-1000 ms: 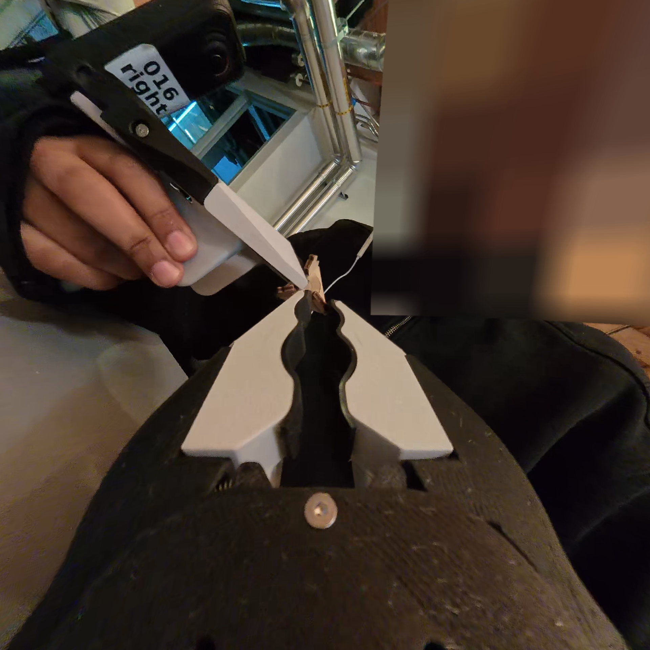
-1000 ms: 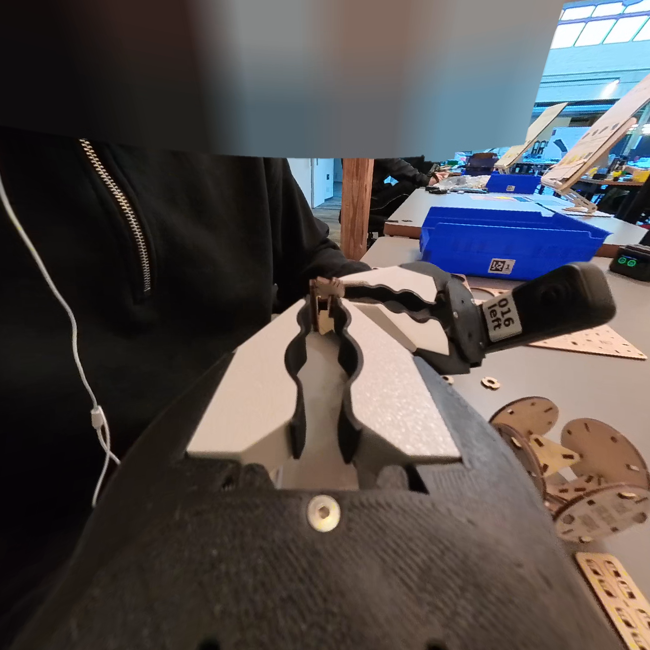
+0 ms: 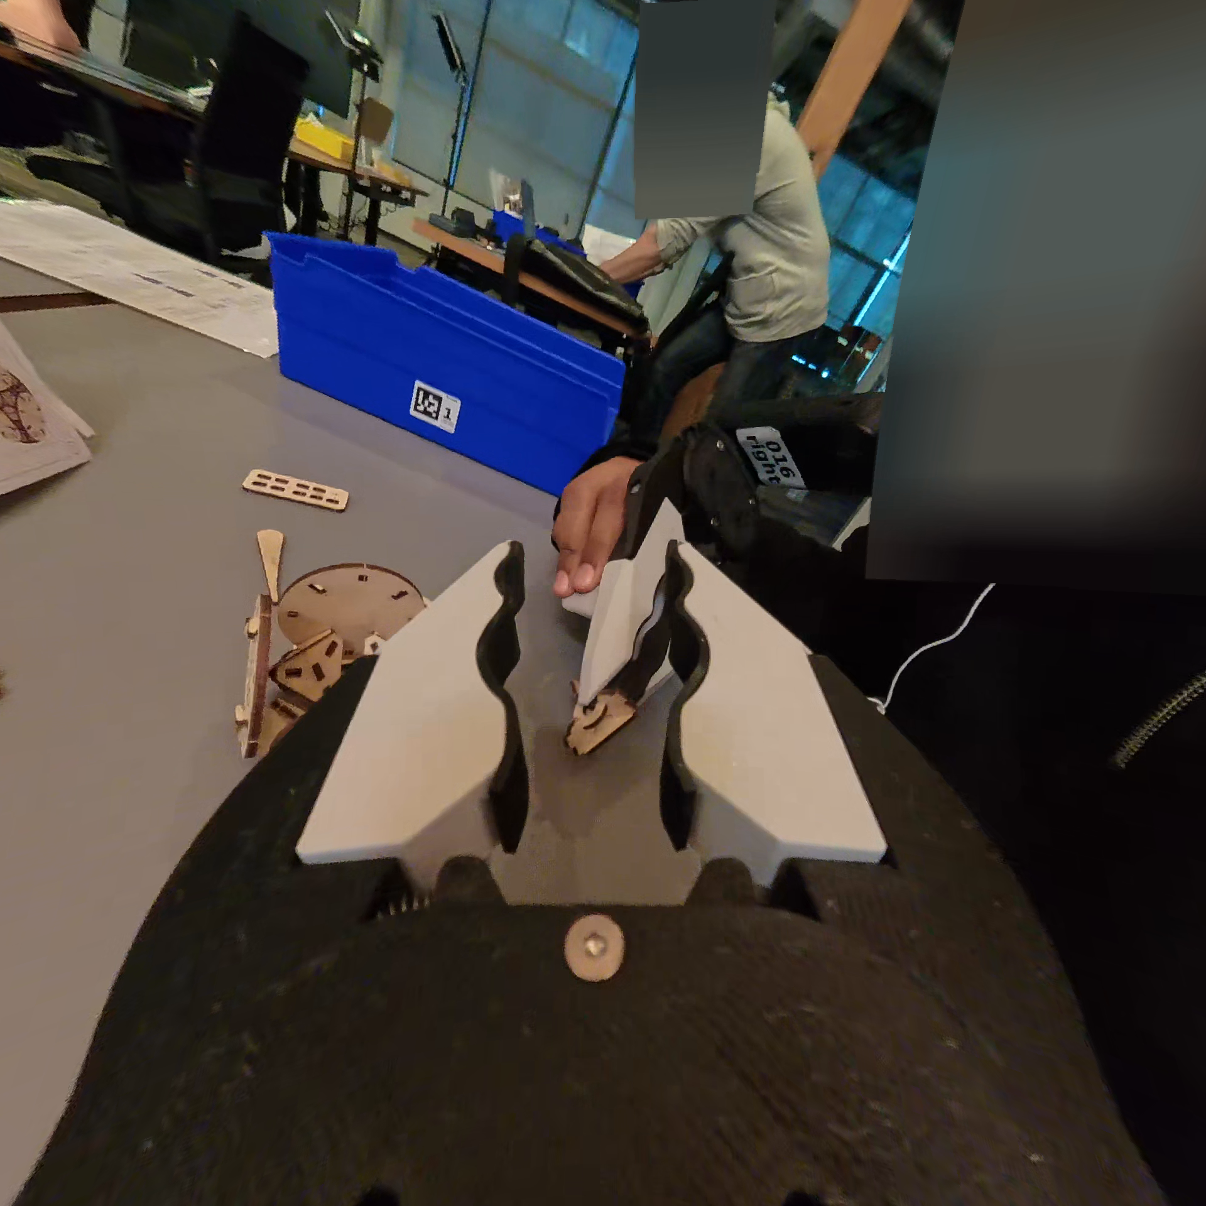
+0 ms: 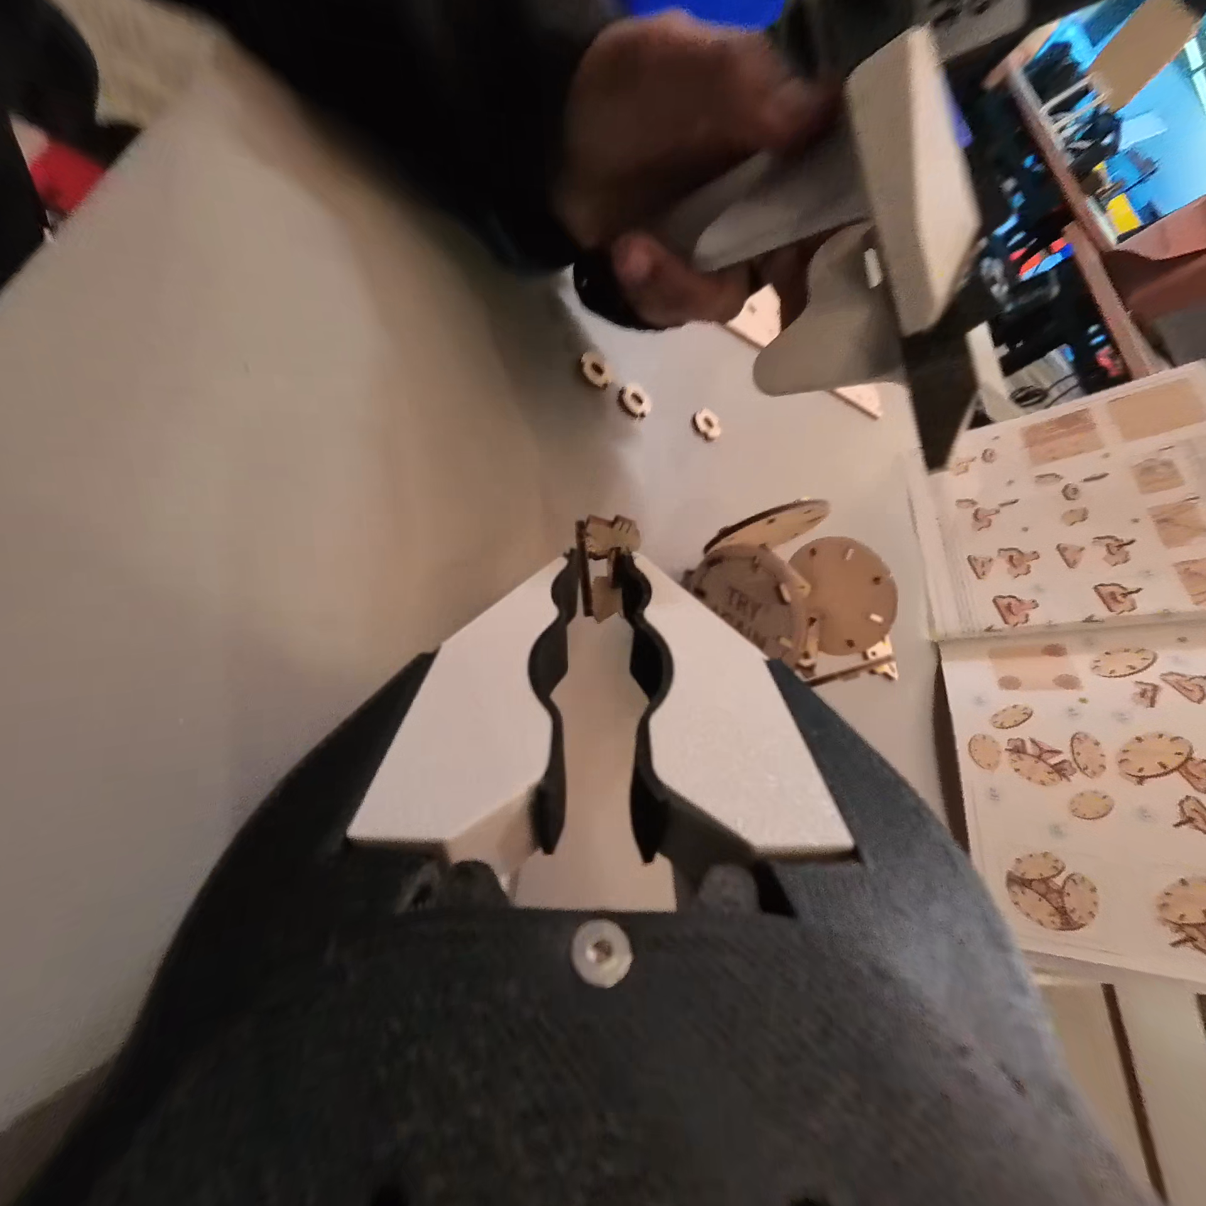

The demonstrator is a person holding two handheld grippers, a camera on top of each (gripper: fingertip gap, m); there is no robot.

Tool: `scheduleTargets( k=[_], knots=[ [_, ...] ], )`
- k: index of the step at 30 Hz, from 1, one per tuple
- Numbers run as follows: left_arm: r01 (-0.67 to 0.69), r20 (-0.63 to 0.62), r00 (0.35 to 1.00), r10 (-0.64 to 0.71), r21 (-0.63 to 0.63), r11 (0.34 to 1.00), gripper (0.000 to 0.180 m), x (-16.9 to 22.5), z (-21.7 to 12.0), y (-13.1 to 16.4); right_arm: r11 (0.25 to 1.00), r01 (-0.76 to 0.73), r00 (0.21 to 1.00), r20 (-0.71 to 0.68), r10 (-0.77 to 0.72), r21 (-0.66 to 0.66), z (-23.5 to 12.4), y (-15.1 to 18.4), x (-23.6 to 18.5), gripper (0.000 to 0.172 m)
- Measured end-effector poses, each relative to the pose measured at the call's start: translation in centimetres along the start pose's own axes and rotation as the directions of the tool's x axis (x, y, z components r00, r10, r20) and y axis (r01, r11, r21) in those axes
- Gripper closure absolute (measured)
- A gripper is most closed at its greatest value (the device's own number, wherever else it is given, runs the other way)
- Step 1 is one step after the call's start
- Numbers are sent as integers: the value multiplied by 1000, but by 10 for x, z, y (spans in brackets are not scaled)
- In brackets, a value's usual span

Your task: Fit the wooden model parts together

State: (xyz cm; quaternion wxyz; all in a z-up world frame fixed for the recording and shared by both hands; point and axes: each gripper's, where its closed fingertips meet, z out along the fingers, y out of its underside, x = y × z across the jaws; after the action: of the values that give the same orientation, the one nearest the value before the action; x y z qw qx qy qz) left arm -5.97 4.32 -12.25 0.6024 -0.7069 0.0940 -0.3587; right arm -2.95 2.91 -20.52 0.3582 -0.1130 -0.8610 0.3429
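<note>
Since earlier: left gripper (image 3: 597, 568) spread apart, released. Right gripper (image 4: 599, 574) clamped on small wooden assembly (image 4: 603, 555), low over grey surface (image 3: 163, 652), near slotted wooden discs (image 4: 796, 587).

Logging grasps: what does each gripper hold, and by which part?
Right gripper pinches a small wooden assembly by its lower plates, its top protruding beyond the fingers. Left gripper is open, holding nothing.

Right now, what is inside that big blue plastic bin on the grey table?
Only the blue plastic bin's outer wall and rim show, with a white sticker. Its walls hide the inside.
</note>
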Motion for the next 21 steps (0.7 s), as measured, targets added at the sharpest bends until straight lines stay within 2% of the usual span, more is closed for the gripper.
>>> scheduleTargets(
  k=[4,7,8,14,17,21],
  knots=[
    [0,-2,1000,0,-53,999,139,-1,6,11,992,74,997,27,-72,-100,10,20,-9,160],
    [-34,7,999,35,-66,997,140,0,6,12,992,85,996,27,-83,-91,10,20,-10,160],
    [-47,18,999,48,-68,997,140,0,6,11,995,64,997,41,-61,-82,10,20,-12,160],
    [-57,24,998,59,-91,994,140,-1,7,15,997,-78,994,71,79,-14,7,15,-12,133],
    [-52,23,998,54,-84,995,141,-1,7,14,989,-139,988,82,134,57,1,5,-8,132],
    [-42,19,999,43,-73,996,142,-1,6,12,972,-195,981,8,196,132,-9,-2,13,137]
  ],
)
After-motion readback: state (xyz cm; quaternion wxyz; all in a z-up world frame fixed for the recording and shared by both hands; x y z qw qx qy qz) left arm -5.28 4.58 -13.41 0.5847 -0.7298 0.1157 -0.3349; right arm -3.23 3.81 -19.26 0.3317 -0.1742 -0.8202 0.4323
